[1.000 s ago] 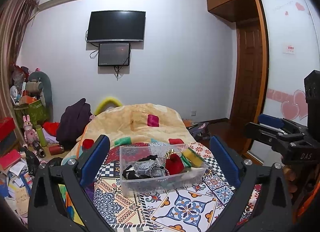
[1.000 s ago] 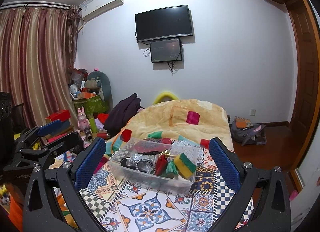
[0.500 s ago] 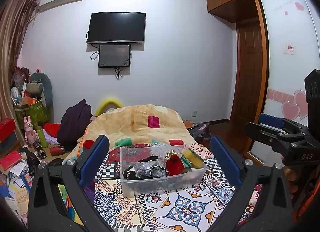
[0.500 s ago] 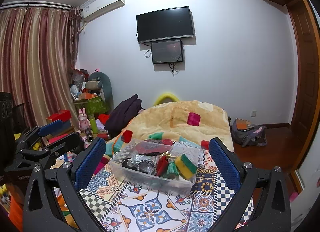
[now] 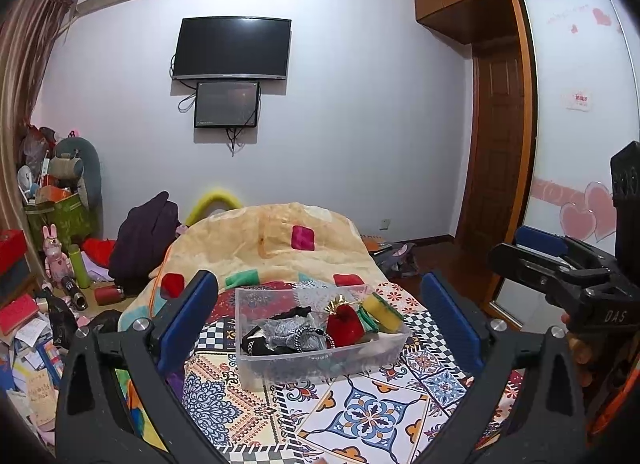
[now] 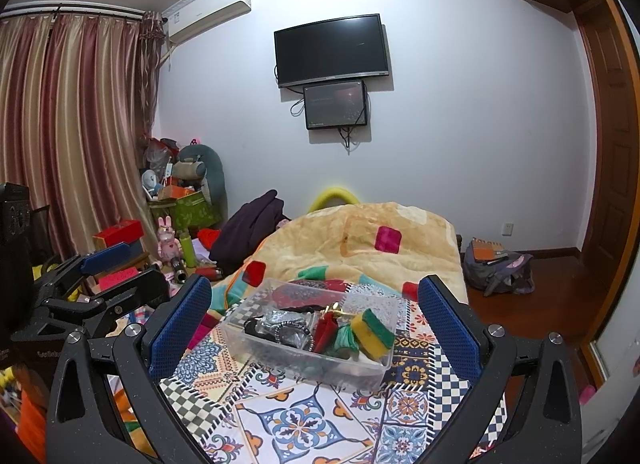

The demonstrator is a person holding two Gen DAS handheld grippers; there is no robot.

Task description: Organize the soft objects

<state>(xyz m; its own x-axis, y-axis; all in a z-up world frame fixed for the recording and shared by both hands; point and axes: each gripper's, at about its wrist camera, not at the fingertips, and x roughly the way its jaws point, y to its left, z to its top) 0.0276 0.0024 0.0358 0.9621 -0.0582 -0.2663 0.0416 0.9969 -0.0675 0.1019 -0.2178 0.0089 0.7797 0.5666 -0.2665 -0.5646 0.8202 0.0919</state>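
A clear plastic bin stands on a patterned cloth on the bed; it also shows in the right wrist view. It holds soft items: a red pouch, a yellow-green sponge, black and silver pieces. My left gripper is open and empty, held back from the bin. My right gripper is open and empty, also held back. Each gripper shows at the edge of the other's view: the right one and the left one.
A yellow blanket is heaped behind the bin. Clutter of boxes, toys and bottles covers the floor at the left. A bag lies on the wooden floor at the right. A TV hangs on the far wall.
Both views have shifted very slightly; the bin sits a touch lower in frame. Both grippers stay open and empty.
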